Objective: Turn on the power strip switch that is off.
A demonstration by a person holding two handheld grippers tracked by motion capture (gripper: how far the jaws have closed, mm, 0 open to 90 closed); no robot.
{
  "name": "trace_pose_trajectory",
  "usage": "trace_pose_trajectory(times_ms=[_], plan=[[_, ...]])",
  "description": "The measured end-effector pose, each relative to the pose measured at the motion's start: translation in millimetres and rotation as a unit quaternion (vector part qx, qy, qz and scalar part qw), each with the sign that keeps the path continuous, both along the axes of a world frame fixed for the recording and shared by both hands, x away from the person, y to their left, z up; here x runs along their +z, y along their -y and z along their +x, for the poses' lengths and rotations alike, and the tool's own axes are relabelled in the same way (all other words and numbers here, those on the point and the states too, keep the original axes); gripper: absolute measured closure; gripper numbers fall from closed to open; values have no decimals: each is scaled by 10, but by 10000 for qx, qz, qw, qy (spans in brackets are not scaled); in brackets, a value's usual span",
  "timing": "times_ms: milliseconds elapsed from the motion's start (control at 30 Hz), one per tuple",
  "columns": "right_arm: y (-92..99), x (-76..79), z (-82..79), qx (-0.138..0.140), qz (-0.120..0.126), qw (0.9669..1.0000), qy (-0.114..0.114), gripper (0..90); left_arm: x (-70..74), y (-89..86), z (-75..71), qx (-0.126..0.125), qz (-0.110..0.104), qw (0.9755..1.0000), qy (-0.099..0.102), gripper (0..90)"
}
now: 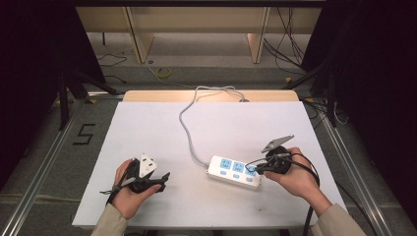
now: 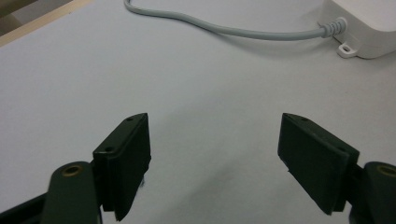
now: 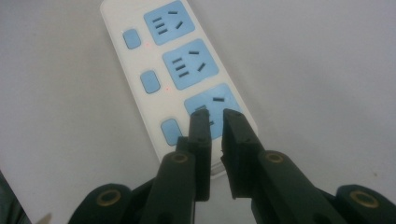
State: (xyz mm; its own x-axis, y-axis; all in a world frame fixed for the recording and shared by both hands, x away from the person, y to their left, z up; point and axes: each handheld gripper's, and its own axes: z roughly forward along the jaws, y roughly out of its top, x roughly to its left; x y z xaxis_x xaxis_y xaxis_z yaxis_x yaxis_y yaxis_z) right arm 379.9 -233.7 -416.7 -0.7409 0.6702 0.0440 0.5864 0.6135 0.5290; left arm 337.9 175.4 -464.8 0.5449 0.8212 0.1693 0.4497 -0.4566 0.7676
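**Right gripper over power strip**

Power strip (image 1: pixel 234 172) lying flat on white table (image 1: pixel 147 132), right of the middle. Right gripper (image 3: pixel 215 122) above its nearest blue socket (image 3: pixel 215 108), jaws with only a narrow gap, nothing between. Left gripper (image 2: pixel 215 154) wide open, empty, well apart.
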Motion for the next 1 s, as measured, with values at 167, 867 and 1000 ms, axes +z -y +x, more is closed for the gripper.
trace_pose_trajectory(times_ms=[167, 867, 1000], plan=[[70, -11, -27, -73, 126, 9999, 75, 793, 2, 0, -1, 15, -13, 10000, 13, 253], [308, -32, -100, -226, 532, 9974, 432, 686, -6, 0, 1, 9, -15, 10000, -19, 253], [340, -47, -108, -247, 579, 9968, 488, 657, -7, 2, 0, 5, -17, 10000, -27, 253]])
